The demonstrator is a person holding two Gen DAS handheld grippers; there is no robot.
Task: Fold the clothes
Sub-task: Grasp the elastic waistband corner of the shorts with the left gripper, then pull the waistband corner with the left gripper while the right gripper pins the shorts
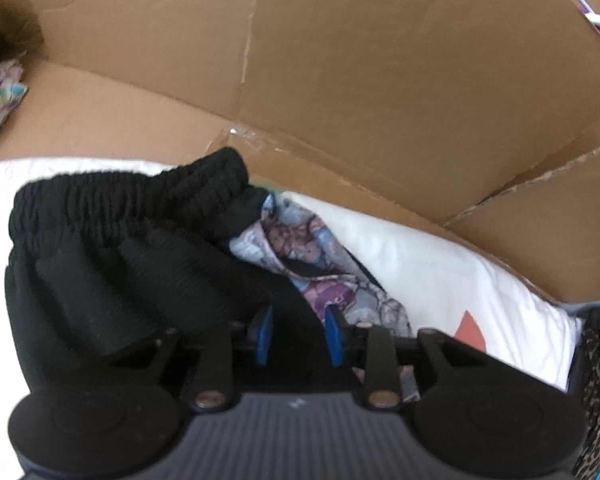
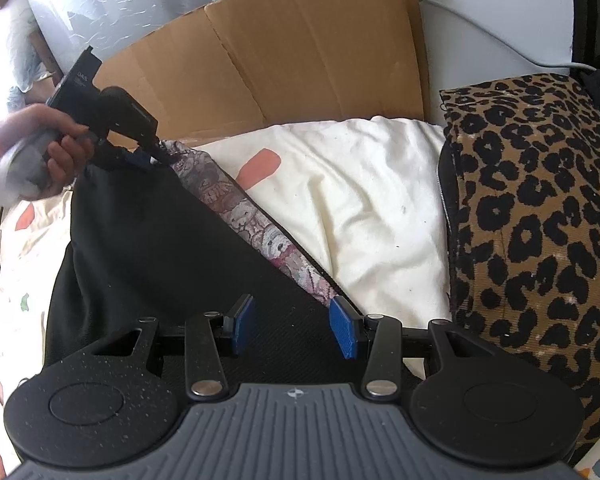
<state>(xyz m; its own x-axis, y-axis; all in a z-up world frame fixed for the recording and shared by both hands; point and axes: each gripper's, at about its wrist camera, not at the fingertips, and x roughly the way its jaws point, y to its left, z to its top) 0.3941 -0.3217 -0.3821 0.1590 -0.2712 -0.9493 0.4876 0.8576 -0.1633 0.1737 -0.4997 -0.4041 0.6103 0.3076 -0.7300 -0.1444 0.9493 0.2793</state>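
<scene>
A black garment (image 1: 120,248) with a gathered elastic waistband lies on a white sheet (image 2: 360,208). A grey-purple patterned cloth (image 2: 240,208) shows along its right edge. My left gripper (image 1: 299,336) points steeply down at the waistband end; its blue pads stand a little apart with black cloth between them, not pinched. In the right wrist view a hand (image 2: 60,148) holds that left gripper (image 2: 156,154) at the garment's far corner. My right gripper (image 2: 293,330) is open just over the near end of the black garment (image 2: 148,248), its right pad at the cloth's edge.
A flattened cardboard box (image 2: 280,60) stands behind the sheet, and fills the background as cardboard (image 1: 380,80) in the left wrist view. A leopard-print cushion (image 2: 540,220) lies close on the right. The sheet carries coloured patches.
</scene>
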